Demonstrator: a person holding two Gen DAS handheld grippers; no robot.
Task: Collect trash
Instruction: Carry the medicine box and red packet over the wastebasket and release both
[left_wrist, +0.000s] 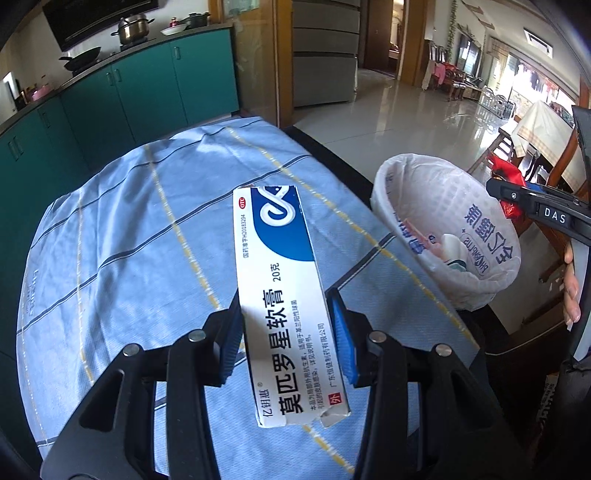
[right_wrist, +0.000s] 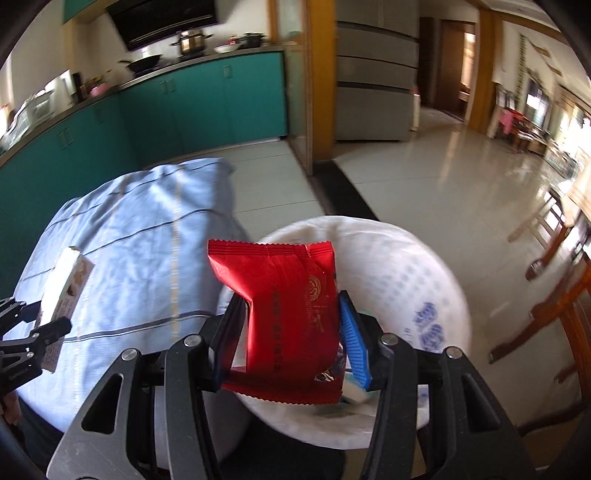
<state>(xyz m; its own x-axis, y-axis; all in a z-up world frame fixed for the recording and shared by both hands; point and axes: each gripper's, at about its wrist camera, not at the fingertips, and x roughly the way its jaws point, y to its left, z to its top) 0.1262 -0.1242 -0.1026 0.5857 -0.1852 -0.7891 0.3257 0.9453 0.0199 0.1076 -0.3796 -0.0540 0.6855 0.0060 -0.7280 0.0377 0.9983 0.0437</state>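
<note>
Flanking the bin (left_wrist: 413, 192), checked cloth (left_wrist: 129, 229) and chairs (right_wrist: 546, 325).

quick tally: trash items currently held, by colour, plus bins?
White-and-blue ointment box, held in left gripper: 1
Red snack wrapper, held in right gripper: 1
White-lined trash bin: 1 (some items already inside, too unclear to count)
Total: 2 held items, 1 bin

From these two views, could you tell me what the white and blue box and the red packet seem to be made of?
White and blue box: glossy printed card, apparently; its torn end shows pale board. Red packet: thin shiny plastic film, probably foil-lined; zigzag-cut edges and creases.
</note>
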